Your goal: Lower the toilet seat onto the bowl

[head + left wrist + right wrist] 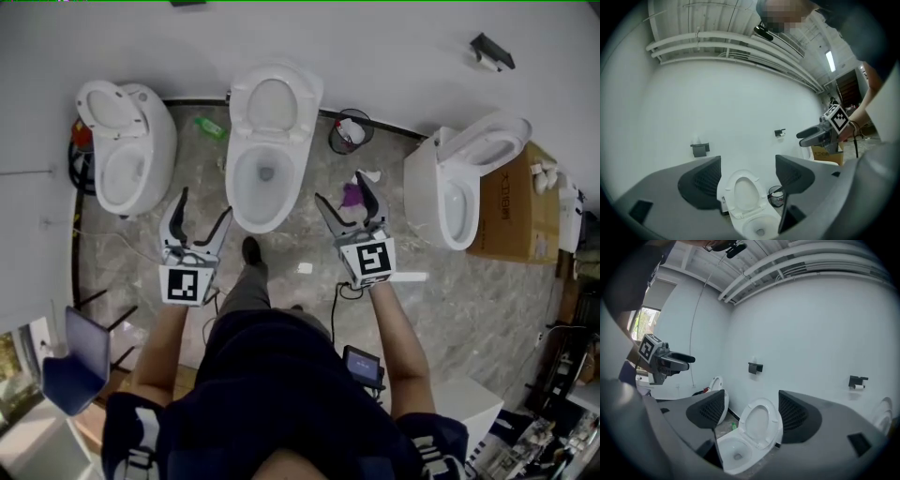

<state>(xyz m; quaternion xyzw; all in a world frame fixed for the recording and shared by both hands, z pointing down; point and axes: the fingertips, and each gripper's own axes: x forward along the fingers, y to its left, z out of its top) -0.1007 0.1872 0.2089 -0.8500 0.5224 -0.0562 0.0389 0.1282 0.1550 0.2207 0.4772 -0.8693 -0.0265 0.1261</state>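
The middle white toilet (pixel 267 173) stands against the wall with its seat (pixel 271 103) raised upright against the lid. The seat (pixel 742 193) shows between the left gripper's jaws, and the seat (pixel 759 423) also shows between the right gripper's jaws, above the open bowl (pixel 733 451). My left gripper (pixel 201 217) hangs open in front of the bowl's left side, holding nothing. My right gripper (pixel 349 199) is open too, to the right of the bowl, empty. Neither touches the toilet.
Another toilet (pixel 127 150) stands at left and a third (pixel 464 178) at right beside a cardboard box (pixel 511 206). A black waste bin (pixel 350 131) sits by the wall, a green bottle (pixel 210 127) on the floor. Paper holder (pixel 491 52) on the wall.
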